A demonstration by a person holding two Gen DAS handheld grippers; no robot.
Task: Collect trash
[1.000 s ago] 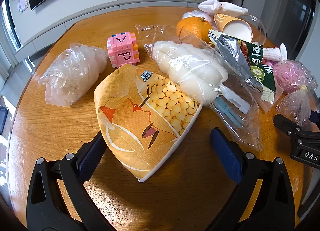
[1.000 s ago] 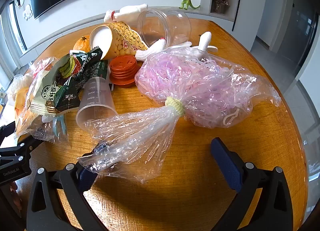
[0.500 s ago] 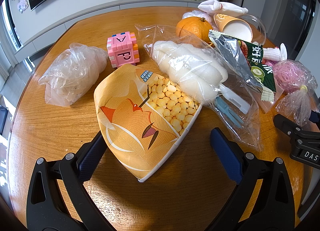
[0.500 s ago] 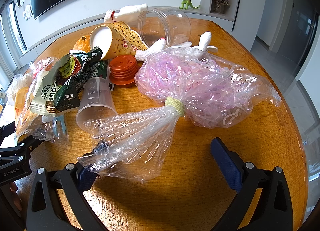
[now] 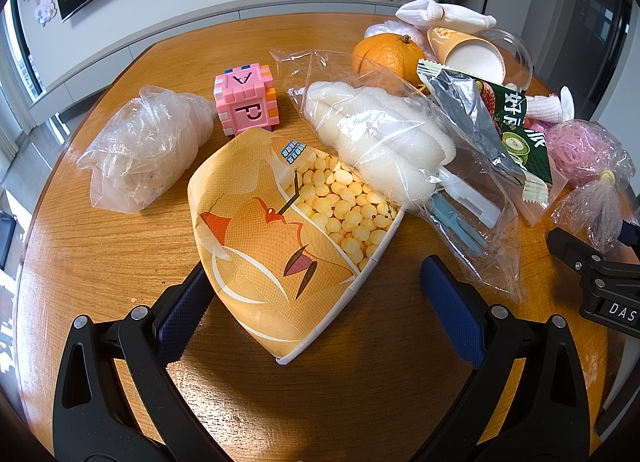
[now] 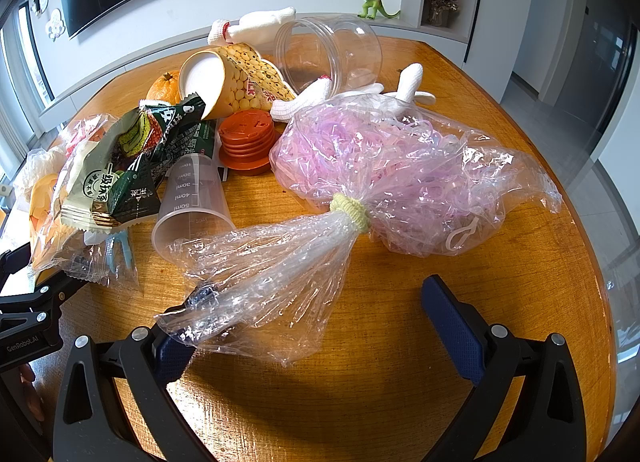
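Lying between the wide-spread fingers of the left claw, one orange snack carton fills mid-frame, while the right claw, also wide, frames one pink-filled bag.

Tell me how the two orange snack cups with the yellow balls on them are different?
The near snack cup is squashed flat, while the far snack cup keeps its round mouth, showing white inside. The near one lies between the open left gripper's fingers; the far one sits beside the orange. Both lie on their sides.
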